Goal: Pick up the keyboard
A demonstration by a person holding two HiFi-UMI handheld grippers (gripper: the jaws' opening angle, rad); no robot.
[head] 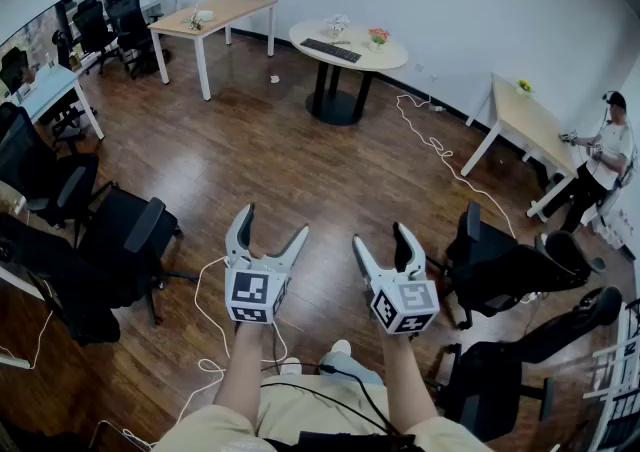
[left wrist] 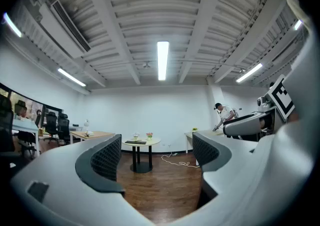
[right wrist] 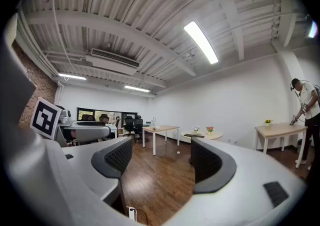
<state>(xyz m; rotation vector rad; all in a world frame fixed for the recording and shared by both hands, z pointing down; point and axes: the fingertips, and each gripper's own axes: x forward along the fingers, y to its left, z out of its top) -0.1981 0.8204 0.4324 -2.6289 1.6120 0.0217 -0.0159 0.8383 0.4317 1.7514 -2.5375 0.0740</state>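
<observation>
Grippers: L gripper (head: 274, 222) and R gripper (head: 379, 235) held out side by side at near edge of scene. Jaws on both spread wide, nothing btwn them, so both empty. Each gripper view shows only room past its pads.
Floor: big stretch of wood floor (head: 260, 150) lies btwn grippers and target. Well apart, no reach from here.
Round table: white round table (head: 392, 58) at far centre, a touch right of the midline btwn grippers.
Keyboard: dark keyboard (head: 330, 50) lies flat on the tabletop, on its left-near part. Flower pot (head: 378, 37) sits to its right, apart.
Direction: dead ahead and far. In left gripper view keyboard (left wrist: 136, 142) shows btwn the jaws, so L is aimed right at it. In right gripper view keyboard (right wrist: 192, 135) shows just over the right pad, so R points a bit left of it.
Long axis: runs far-left to near-right, roughly across the line of approach, i.e. broadside on.
Nearer hand: close call. R looks marginally nearer, since table sits right of midline.
Next, my read: walk fwd first, then jaws across the short width.
</observation>
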